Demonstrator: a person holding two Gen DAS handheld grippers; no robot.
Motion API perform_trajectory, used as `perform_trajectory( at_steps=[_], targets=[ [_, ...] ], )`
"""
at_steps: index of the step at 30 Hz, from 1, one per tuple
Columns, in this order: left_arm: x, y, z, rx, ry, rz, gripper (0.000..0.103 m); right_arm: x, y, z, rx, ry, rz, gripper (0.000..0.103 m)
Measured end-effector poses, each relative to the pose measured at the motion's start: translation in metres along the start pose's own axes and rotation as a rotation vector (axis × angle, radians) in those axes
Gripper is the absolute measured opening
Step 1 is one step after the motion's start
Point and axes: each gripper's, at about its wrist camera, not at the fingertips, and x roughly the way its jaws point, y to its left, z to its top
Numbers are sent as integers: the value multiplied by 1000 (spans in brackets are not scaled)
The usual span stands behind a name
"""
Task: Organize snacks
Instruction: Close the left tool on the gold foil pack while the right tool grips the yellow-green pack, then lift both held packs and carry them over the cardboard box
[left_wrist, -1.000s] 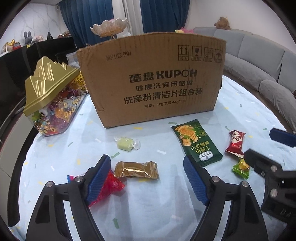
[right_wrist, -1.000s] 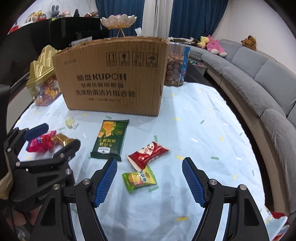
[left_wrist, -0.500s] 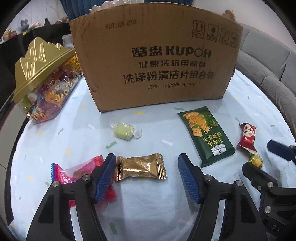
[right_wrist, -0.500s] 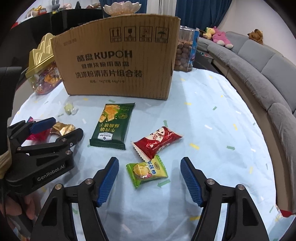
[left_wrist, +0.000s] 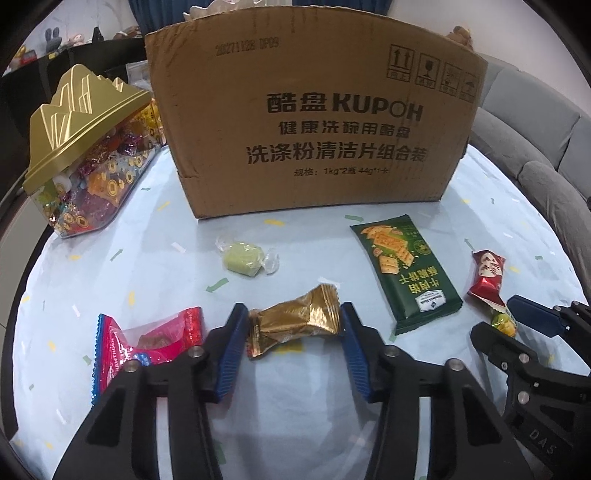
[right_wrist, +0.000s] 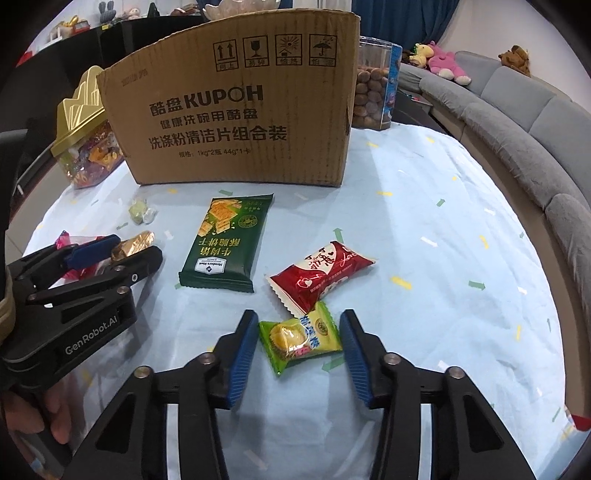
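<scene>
box (left_wrist: 314, 122): "KUPOH" | left tongs (right_wrist: 122, 251): "GenRobot.AI" | green packet (right_wrist: 225, 243)

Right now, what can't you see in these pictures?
- Inside the cardboard box: both views show only its outer wall.
- Pink snack packet: partly behind the left gripper fingers in the left view.
- Brown snack jar: mostly behind the box, right view.

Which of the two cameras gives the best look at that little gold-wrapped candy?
The left wrist view: the gold candy sits large between the left gripper pads, crinkled foil plain. In the right wrist view it is small and partly hidden behind that gripper's finger.
</scene>
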Motion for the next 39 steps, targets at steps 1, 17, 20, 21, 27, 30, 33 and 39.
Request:
perform_trajectory(
  at_steps=[1, 17, 20, 21, 27, 30, 33, 39],
  targets=[
    [-1, -2, 0, 4, -1, -1, 41, 0, -1, 0, 1, -1, 0, 42],
    [-11, -9, -3, 35, 3, 21, 16, -9, -6, 4, 24, -16, 13, 31],
    [-16, -9, -2, 36, -3, 25, 16, -13, -6, 4, 22, -25, 12, 32],
    [-18, -10, -2, 37, -7, 27, 16, -14, -5, 5, 22, -28, 13, 32],
    [-34, -11, 0, 34, -23, 35, 16, -28, -5, 8, 18, -57, 9, 31],
    [-42, -12, 0, 32, -28, 38, 16, -34, -4, 10, 17, -69, 7, 31],
    [-49, -13, 3, 31, -37, 42, 16, -41, -4, 13, 14, -88, 4, 31],
    [-67, -15, 7, 27, -61, 47, 16, -58, -3, 18, 7, -120, 3, 31]
  ],
)
